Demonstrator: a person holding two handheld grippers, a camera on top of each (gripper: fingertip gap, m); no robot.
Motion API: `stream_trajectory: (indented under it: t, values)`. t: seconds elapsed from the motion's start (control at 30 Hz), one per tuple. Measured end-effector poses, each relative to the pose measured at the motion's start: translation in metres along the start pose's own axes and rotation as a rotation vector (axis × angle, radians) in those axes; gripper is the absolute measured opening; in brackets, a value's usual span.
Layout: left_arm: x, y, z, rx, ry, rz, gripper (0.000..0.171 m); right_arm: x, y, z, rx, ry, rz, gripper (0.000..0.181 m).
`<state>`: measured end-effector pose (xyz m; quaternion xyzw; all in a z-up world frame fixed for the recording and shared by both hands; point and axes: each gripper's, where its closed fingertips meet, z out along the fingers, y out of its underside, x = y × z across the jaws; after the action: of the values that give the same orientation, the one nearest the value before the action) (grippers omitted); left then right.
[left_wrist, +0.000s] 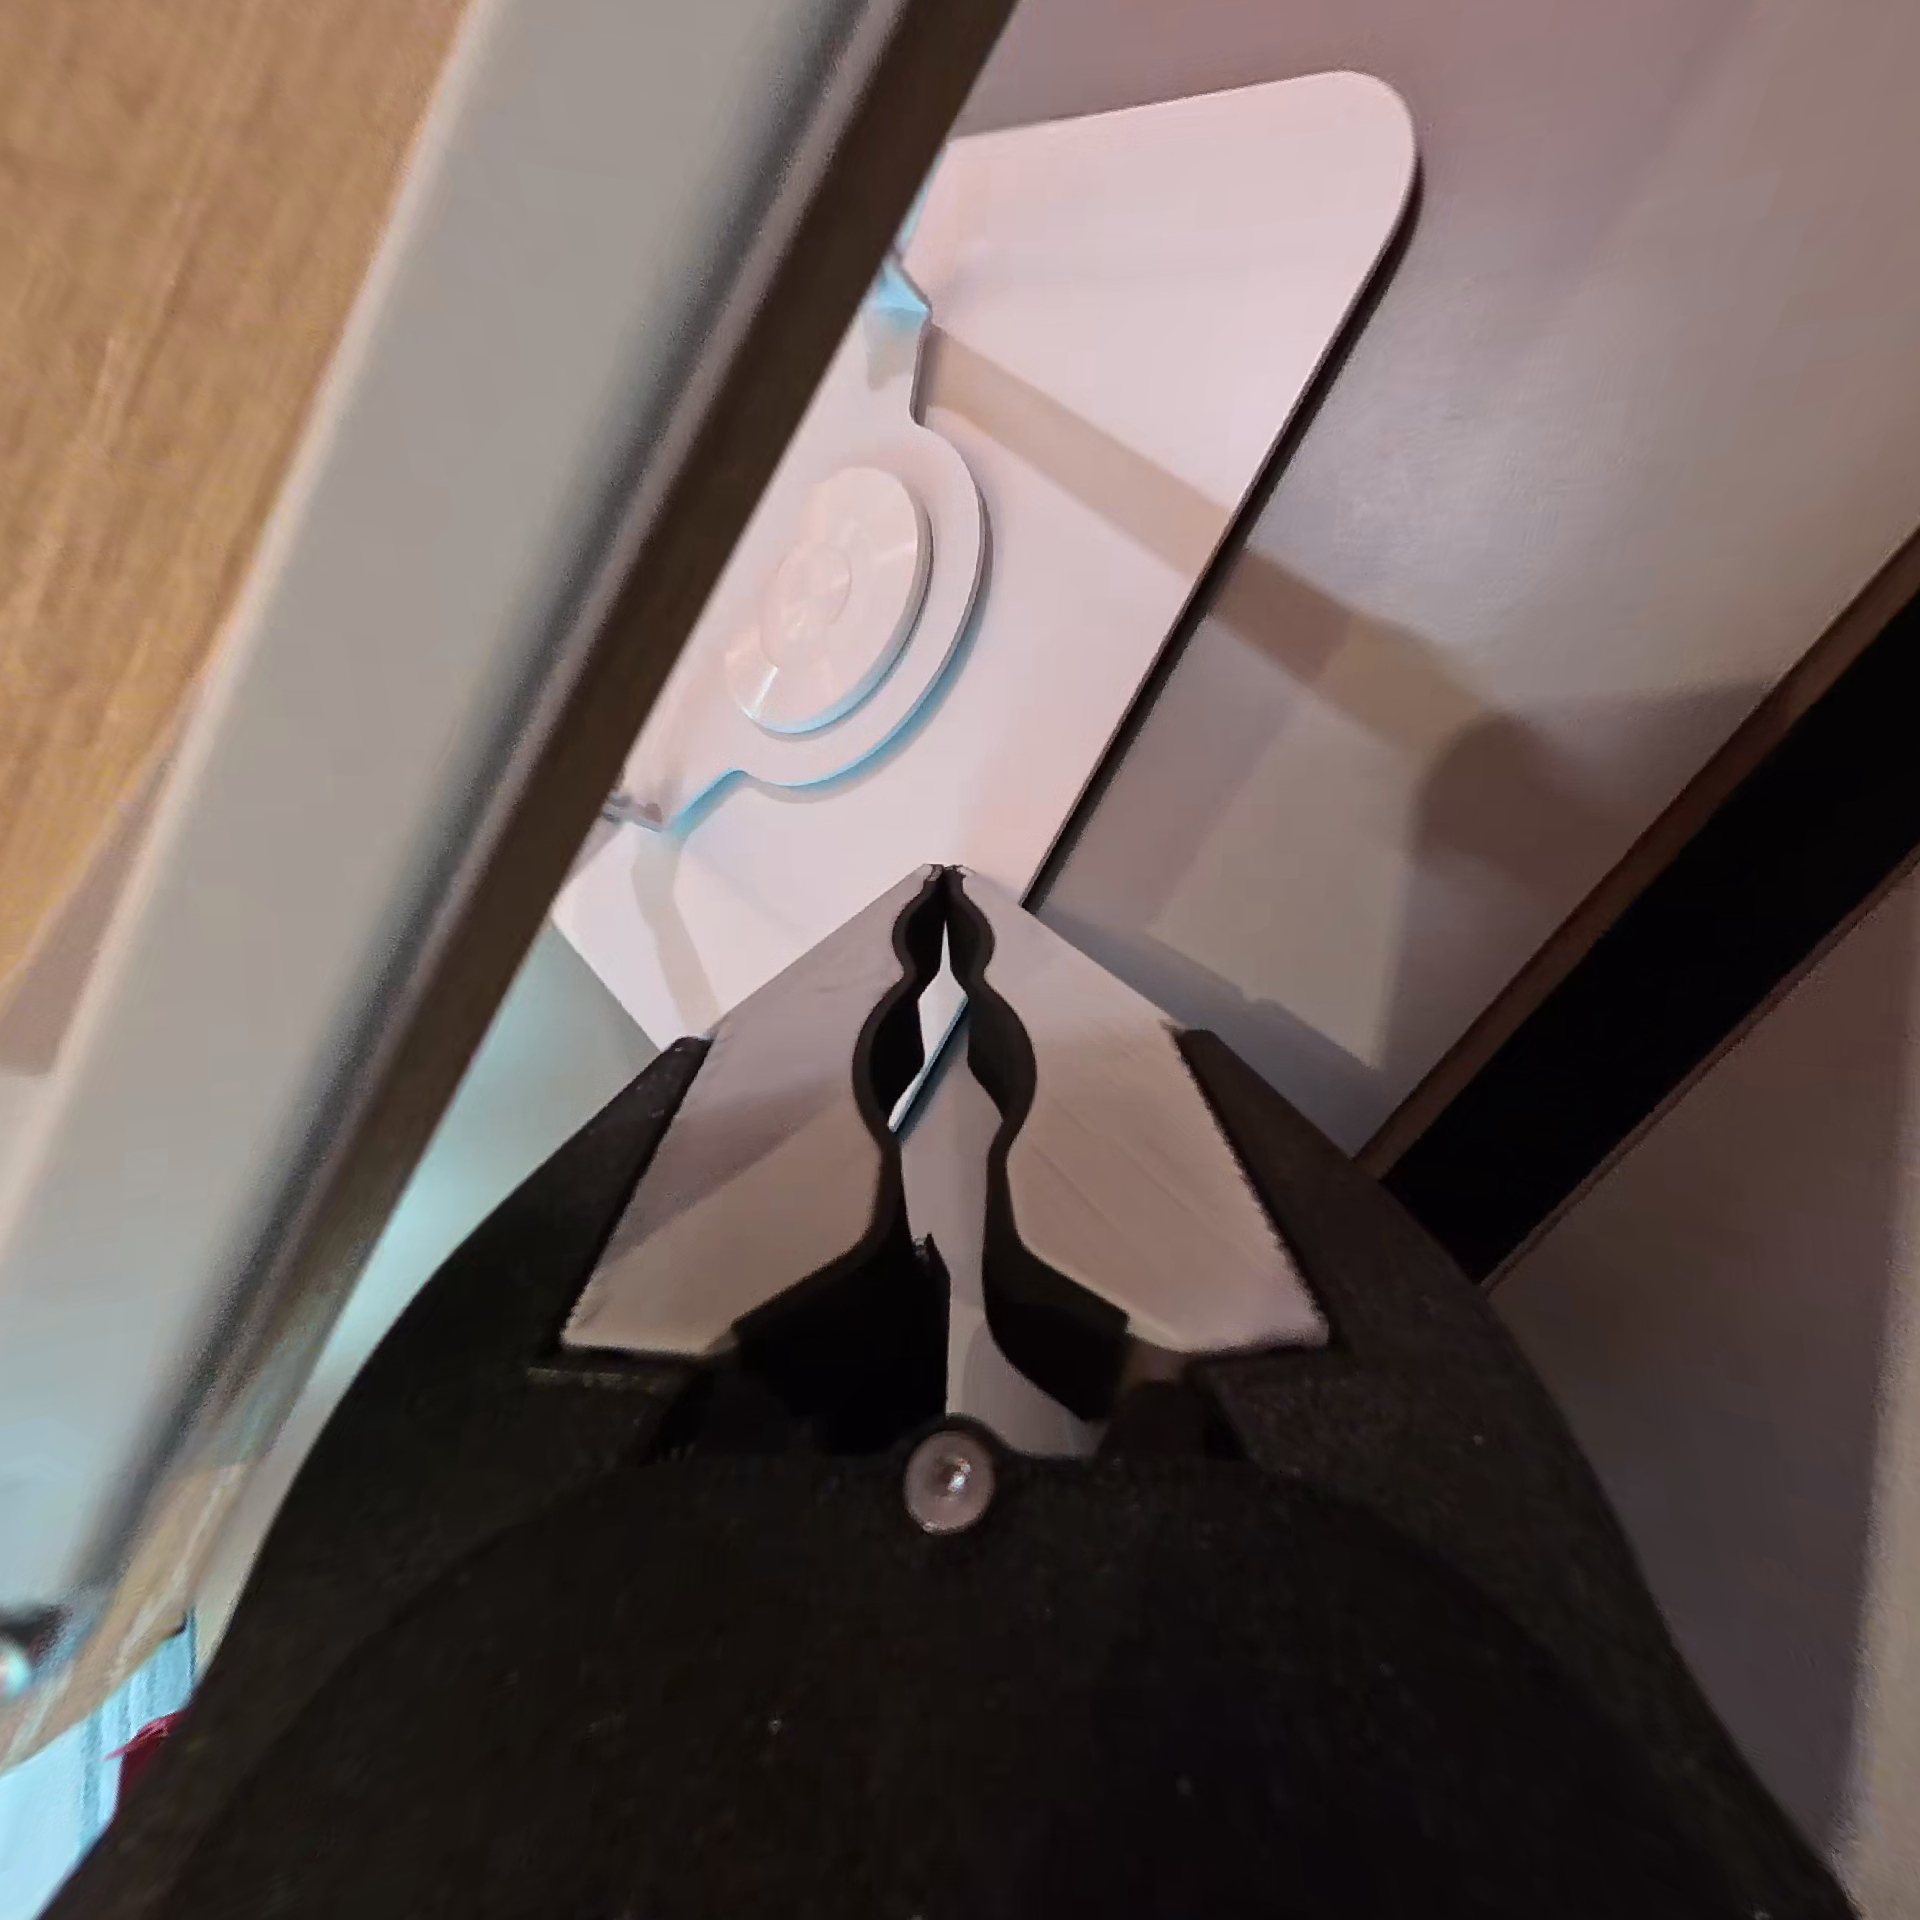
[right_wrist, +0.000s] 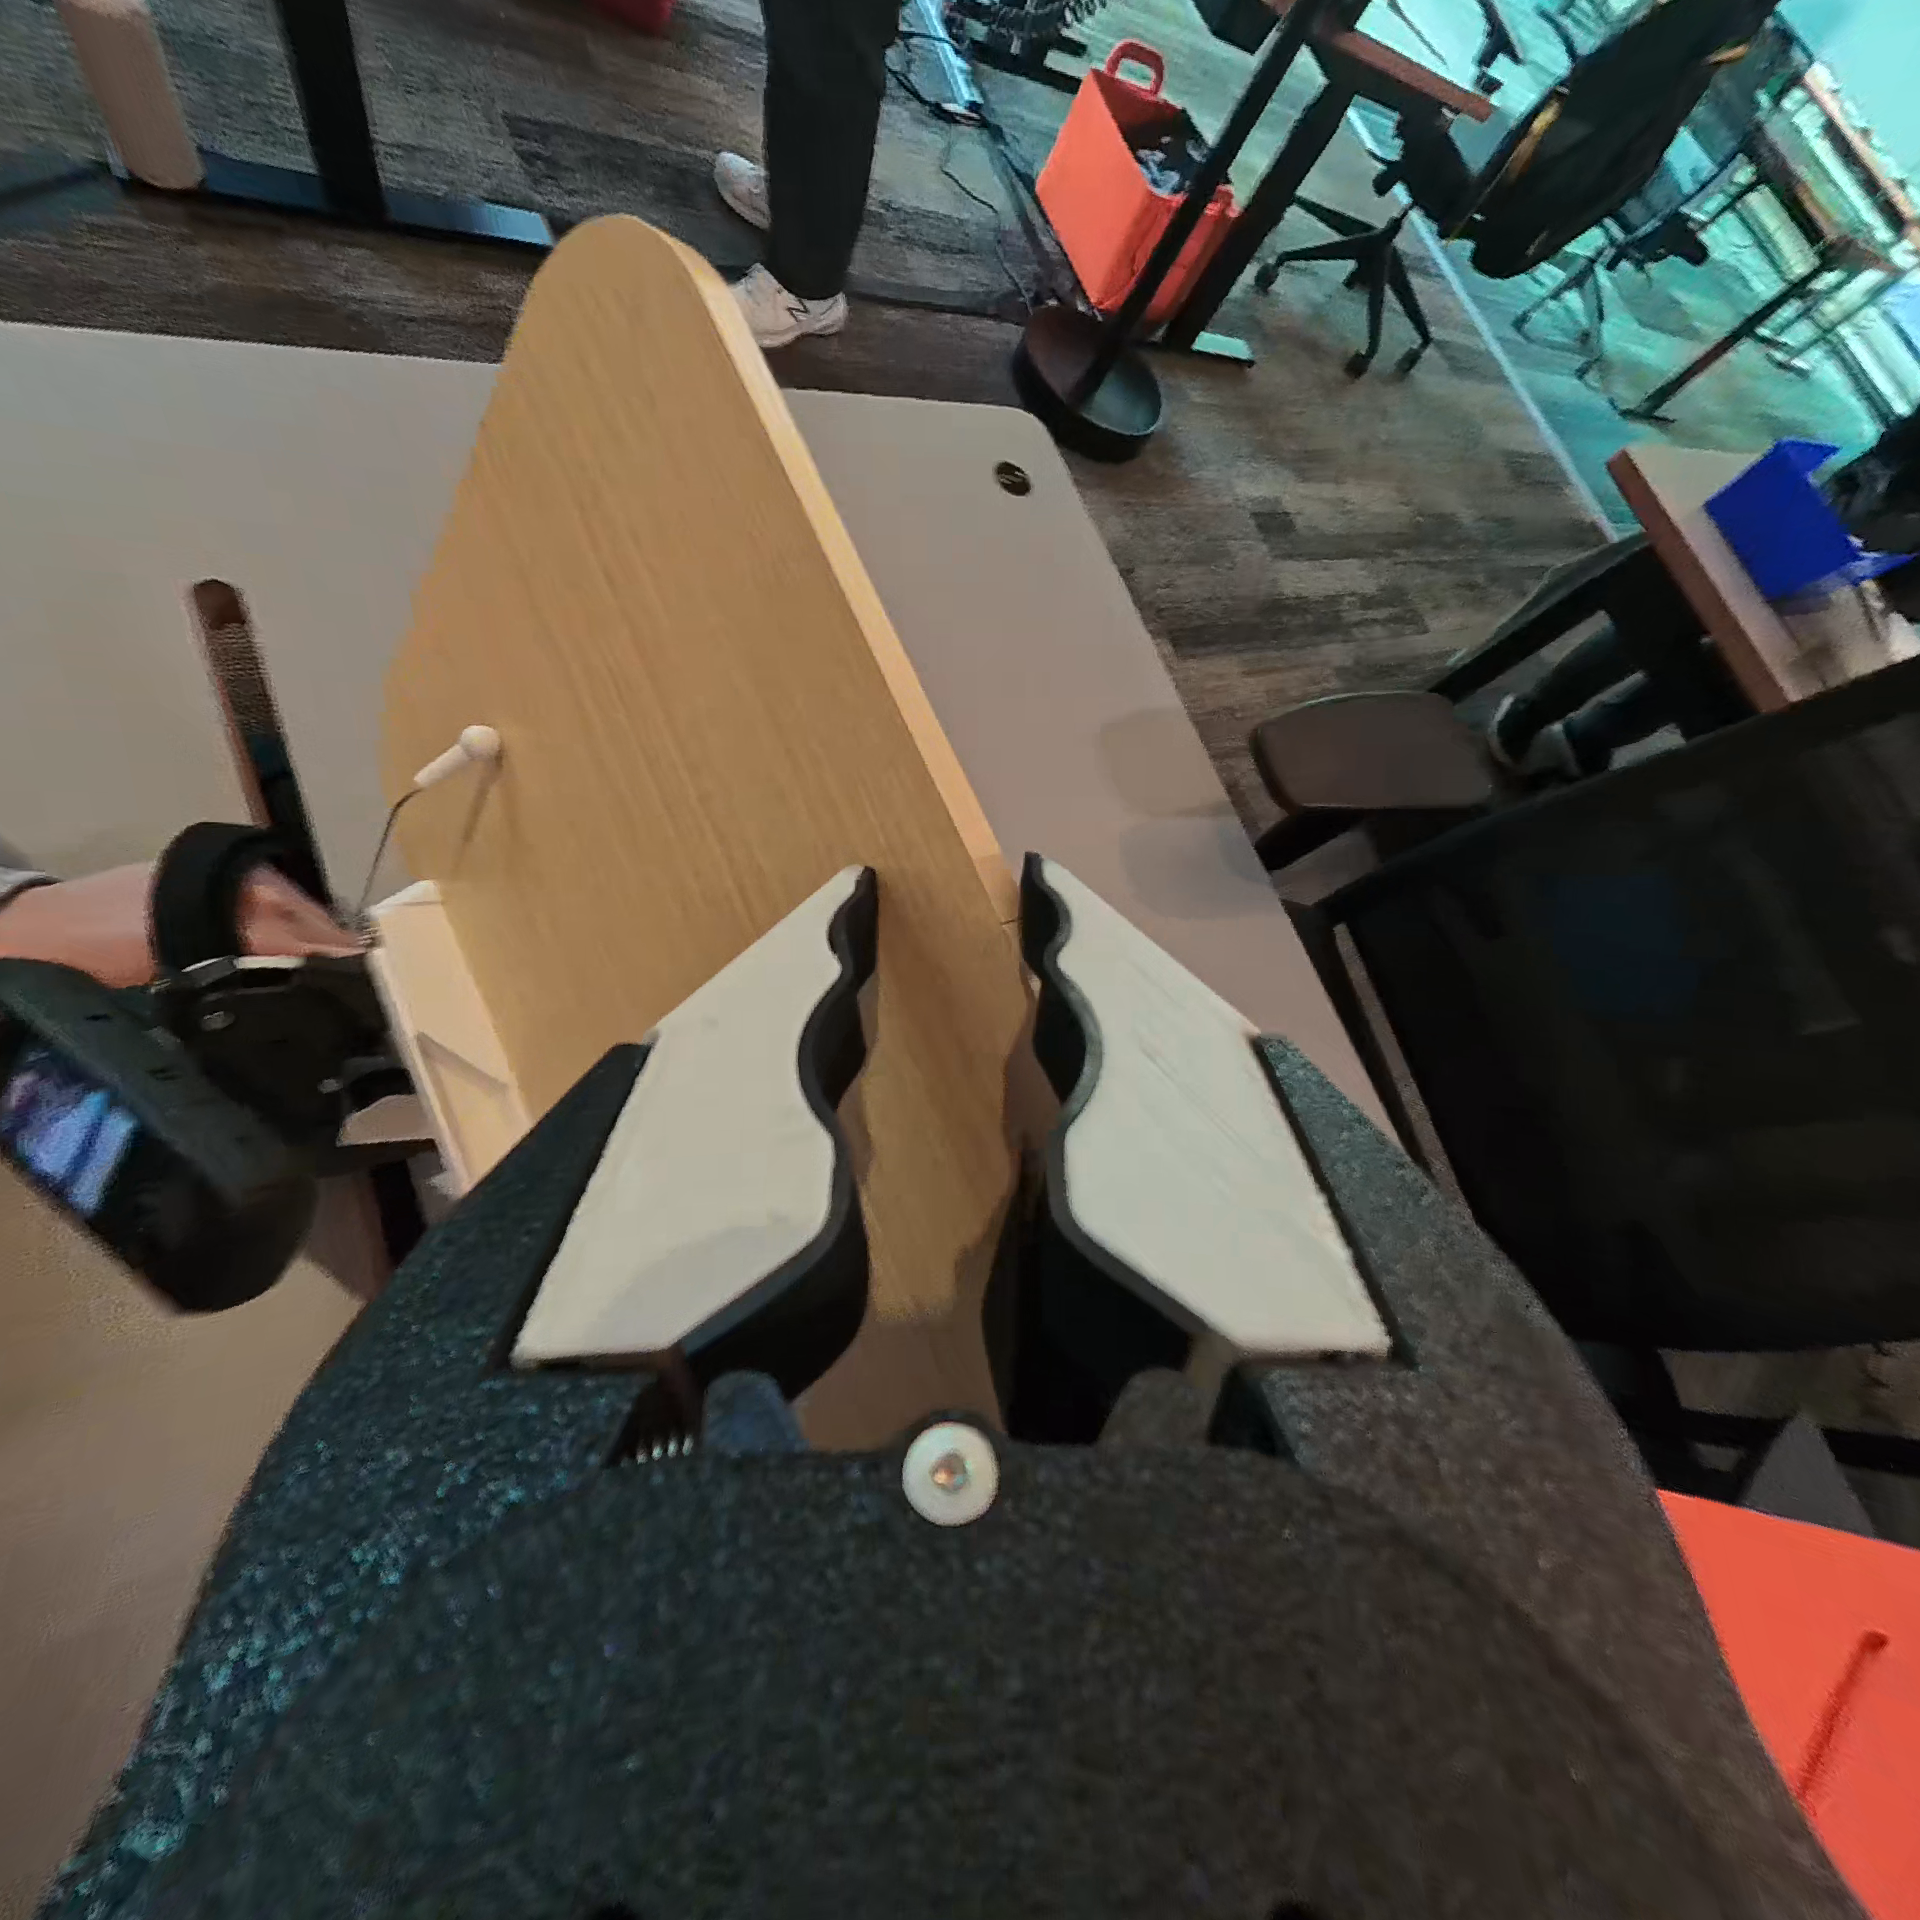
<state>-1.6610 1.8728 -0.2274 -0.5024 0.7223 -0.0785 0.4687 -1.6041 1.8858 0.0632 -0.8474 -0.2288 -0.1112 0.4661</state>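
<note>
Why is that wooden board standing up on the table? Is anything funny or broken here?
The wooden board stands on edge on the grey table, between the right gripper's parted fingers. That is the odd bit. The left gripper pinches the white plate at its side. Nothing looks broken or spilled.

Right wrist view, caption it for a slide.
Right gripper straddles an upright wooden board on a table.

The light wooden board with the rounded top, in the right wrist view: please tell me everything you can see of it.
The light wooden board with the rounded top stands upright on edge on the grey table, grain running lengthwise. A small white peg with a wire projects from its left face. The open right claw straddles its near edge; contact is unclear. The left claw holds a white part at its left side.
</note>
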Motion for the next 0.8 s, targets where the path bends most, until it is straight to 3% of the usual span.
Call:
stream_trajectory:
  t: [0.17, 0.4, 0.5, 0.57, 0.67, 0.8]
  values:
    - [0.0, -0.001, -0.001, 0.008, -0.02, 0.015, 0.0, -0.019, -0.001, -0.022, -0.007, 0.026, -0.055, 0.025]
    - [0.005, 0.001, -0.011, 0.018, -0.087, 0.149, 0.0, -0.013, -0.002, -0.014, -0.011, 0.083, -0.048, 0.026]
    - [0.027, -0.016, -0.052, 0.153, 0.005, 0.086, 0.0, -0.003, 0.0, -0.005, -0.006, 0.071, -0.022, 0.027]
    - [0.032, -0.034, -0.095, 0.291, 0.157, -0.098, 0.0, 0.005, 0.001, 0.003, -0.01, 0.066, -0.008, 0.027]
    - [-0.039, -0.048, -0.143, 0.446, 0.196, -0.416, 0.015, 0.014, 0.0, 0.014, -0.02, 0.044, 0.004, 0.027]
    - [-0.168, -0.04, -0.155, 0.507, 0.17, -0.667, 0.072, 0.013, -0.001, 0.015, -0.044, 0.05, -0.036, 0.027]
